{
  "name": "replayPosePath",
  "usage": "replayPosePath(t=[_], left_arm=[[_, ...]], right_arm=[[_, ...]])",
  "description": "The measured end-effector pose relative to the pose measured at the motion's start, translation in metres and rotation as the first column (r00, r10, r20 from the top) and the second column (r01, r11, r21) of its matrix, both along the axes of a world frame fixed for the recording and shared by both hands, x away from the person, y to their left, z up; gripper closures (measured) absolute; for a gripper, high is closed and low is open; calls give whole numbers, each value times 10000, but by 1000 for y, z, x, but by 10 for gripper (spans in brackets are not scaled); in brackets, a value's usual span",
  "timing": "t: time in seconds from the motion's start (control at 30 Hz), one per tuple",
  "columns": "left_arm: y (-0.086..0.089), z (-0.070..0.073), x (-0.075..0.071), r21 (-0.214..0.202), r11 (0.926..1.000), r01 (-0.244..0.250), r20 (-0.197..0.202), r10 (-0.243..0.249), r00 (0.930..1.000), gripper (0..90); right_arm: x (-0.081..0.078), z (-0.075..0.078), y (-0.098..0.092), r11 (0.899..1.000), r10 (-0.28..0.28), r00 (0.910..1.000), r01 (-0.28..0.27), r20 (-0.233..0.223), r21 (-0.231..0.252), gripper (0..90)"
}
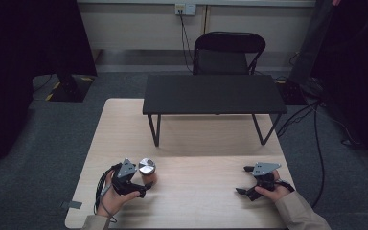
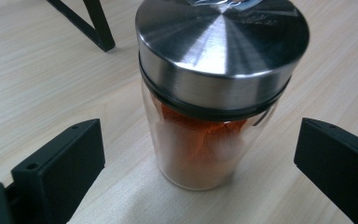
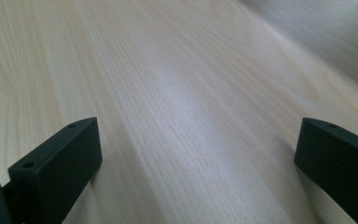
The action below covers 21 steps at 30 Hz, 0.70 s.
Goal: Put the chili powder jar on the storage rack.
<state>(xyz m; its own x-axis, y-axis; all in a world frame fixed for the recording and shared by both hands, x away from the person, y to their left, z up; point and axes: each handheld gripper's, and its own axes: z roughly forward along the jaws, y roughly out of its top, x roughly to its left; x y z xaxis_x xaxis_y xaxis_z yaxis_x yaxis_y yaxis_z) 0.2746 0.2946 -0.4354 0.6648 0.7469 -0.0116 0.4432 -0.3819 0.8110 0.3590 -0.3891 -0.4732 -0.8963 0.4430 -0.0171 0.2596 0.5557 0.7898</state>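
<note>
Left gripper [image 2: 200, 154] has its jaws spread wide around a jar [image 2: 214, 102], not touching the glass on either side. The jar stands upright on the table [image 1: 196, 191], steel lid on, orange stuff inside, probably powder, but the glass is too fogged to be sure. Its lid top is cut off in the left gripper view. Right gripper [image 3: 196, 154] is spread open too, over bare wood, well apart from the jar.
</note>
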Motion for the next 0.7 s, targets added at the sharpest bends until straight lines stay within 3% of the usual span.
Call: replayPosePath(t=[0.3, 0.7], left_arm=[[-4, -2, 8, 32, 9998, 172, -61, -172, 9998, 9], [-6, -8, 16, -288, 9991, 300, -193, -305, 9993, 9]], right_arm=[[0, 0, 0, 10000, -1, 10000, 1, 1, 1, 0], [0, 0, 0, 10000, 2, 10000, -2, -1, 5, 0]])
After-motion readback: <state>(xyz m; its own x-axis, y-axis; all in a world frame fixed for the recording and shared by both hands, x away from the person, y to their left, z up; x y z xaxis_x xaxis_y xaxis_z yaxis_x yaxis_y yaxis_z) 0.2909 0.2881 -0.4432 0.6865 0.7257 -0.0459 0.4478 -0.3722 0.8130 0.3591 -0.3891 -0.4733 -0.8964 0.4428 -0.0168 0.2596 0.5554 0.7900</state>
